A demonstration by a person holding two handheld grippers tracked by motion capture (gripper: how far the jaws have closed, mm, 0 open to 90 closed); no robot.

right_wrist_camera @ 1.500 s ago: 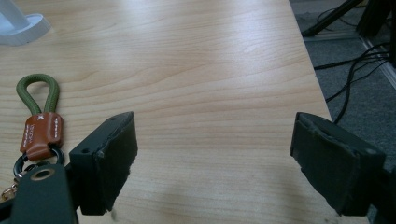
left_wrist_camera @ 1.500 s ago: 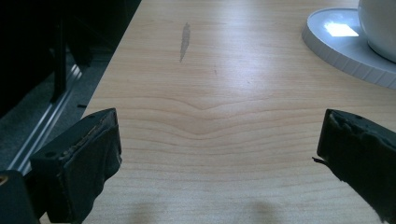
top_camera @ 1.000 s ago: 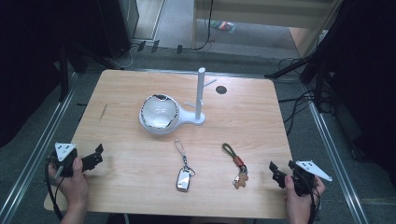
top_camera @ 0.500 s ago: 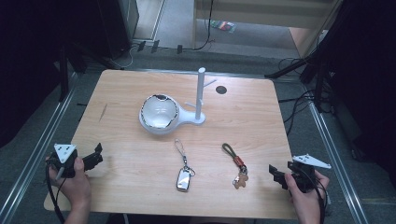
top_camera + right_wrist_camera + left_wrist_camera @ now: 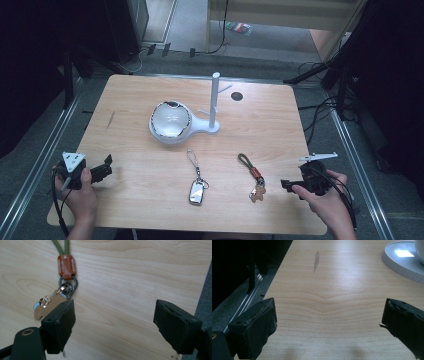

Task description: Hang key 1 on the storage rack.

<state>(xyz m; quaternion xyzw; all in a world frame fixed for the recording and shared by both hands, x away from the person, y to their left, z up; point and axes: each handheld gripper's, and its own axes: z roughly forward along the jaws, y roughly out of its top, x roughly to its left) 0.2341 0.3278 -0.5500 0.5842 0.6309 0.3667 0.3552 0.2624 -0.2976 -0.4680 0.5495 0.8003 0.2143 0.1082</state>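
Two hand-held grippers sit at the near corners of a wooden table, each held in one of the person's hands.

Table: light wood grain, rectangular, with a small dark round mark near the far edge and a dark streak on the left part of the surface.

White bowl-and-post stand: located at mid-table. A round white bowl with a dark-flecked rim joins a flat white base; an upright white post with short side pegs rises from that base to the right of the bowl. In the left gripper view, the edge of this stand appears at the upper right.

Left gripper: near the left front corner, jaws pointing right across the table. In the left gripper view the jaws stand wide apart with bare wood between them; nothing is held.

Right gripper: near the right front corner, jaws pointing left. In the right gripper view the jaws are spread wide and empty, just beside the green-cord keychain.

Silver key fob: flat on the table in front of the bowl, its strap loop extending toward the bowl.

Green-cord keychain: lies right of the fob. A green cord loop, a brown leather sleeve, a dark ring and a tan bear-shaped charm follow in line; the charm lies close to one jaw of the right gripper.
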